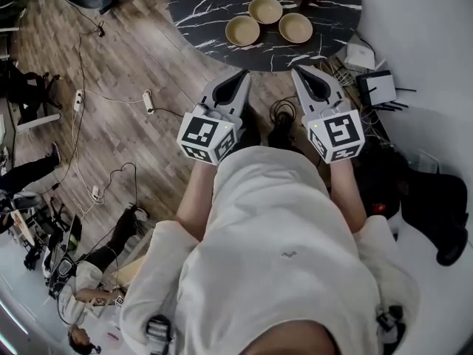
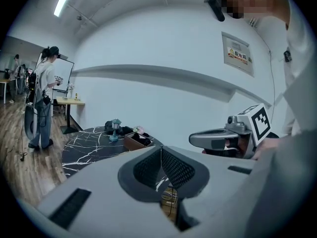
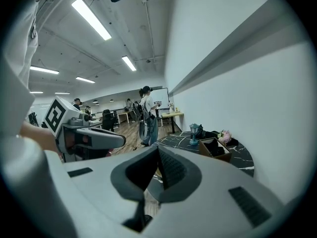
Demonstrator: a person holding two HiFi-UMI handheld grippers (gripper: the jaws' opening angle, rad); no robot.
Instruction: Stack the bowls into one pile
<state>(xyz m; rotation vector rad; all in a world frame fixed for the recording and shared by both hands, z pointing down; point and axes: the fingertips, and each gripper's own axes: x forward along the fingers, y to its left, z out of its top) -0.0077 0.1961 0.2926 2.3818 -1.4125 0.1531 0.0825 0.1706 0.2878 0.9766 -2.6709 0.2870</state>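
Three tan bowls stand apart on the round black marble table (image 1: 207, 6): one at the left (image 1: 242, 29), one behind it (image 1: 265, 9), one at the right (image 1: 295, 27). My left gripper (image 1: 241, 75) and right gripper (image 1: 298, 72) hover side by side short of the table's near edge, above the floor. Both are shut with nothing between the jaws. In the left gripper view the pads of my left gripper (image 2: 160, 153) meet, and the right gripper (image 2: 223, 139) shows beside it. In the right gripper view my right gripper (image 3: 158, 155) is likewise shut. The bowls are hidden in both gripper views.
A brown open box (image 2: 137, 140) and a small teal lamp (image 2: 115, 129) stand at the table's far side. Cables and power strips (image 1: 148, 100) lie on the wooden floor. A router (image 1: 378, 87) and dark bags sit by the white wall at the right. People stand in the office (image 3: 147, 115).
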